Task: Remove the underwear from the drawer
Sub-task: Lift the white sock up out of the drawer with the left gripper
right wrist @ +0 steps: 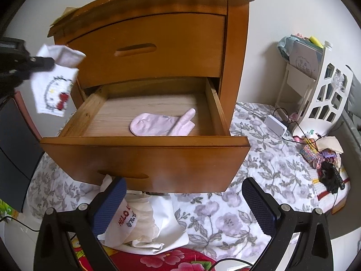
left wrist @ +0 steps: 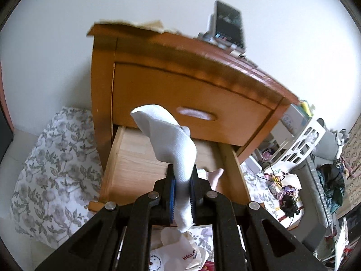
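Left wrist view: the left gripper (left wrist: 182,187) is clamped on a white garment (left wrist: 171,140), held up in front of the nightstand (left wrist: 180,67); right wrist view: the right gripper (right wrist: 183,205) is spread apart with nothing held, near the open drawer (right wrist: 144,158); a pink piece (right wrist: 162,124) is left lying inside, toward the right.

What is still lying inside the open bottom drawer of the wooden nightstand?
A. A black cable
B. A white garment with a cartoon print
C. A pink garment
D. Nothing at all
C: the right wrist view shows a pink garment lying flat on the floor of the open drawer, while the left gripper holds the white garment clear of it.
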`<state>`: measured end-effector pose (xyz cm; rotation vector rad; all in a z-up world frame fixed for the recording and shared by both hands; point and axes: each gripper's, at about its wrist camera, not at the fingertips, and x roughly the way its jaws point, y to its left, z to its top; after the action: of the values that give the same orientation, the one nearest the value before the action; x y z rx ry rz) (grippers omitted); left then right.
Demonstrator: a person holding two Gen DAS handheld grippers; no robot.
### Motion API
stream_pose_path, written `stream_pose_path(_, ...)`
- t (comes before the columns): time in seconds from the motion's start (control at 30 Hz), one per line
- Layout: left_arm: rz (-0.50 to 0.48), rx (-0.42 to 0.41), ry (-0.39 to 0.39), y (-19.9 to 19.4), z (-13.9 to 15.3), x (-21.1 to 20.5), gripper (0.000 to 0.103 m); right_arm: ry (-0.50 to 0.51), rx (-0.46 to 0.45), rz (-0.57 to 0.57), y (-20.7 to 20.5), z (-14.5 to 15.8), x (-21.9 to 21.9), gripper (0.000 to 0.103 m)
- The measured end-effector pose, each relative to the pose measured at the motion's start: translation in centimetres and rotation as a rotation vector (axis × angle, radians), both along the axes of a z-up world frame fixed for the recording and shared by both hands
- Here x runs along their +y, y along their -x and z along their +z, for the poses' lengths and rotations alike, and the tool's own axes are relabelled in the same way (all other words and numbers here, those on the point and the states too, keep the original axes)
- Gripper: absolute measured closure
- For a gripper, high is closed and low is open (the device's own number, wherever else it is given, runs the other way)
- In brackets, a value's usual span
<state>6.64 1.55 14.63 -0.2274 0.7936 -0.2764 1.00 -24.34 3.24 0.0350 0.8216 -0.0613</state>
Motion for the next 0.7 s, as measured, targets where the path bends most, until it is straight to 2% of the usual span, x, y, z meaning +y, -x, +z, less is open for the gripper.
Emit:
stream_pose_path(0.33,-0.002,-0.096,0.008,3.6,2.8,1.7,0.092,0.013,-0.030,0.007,1.2,1.3,0.8,0.000)
stream_pose_path(0.7,-0.032,-0.095,0.007,6.5,3.0,2.0,0.092,0.027,-0.071,0.013,2.7,2.9,1.7,0.000)
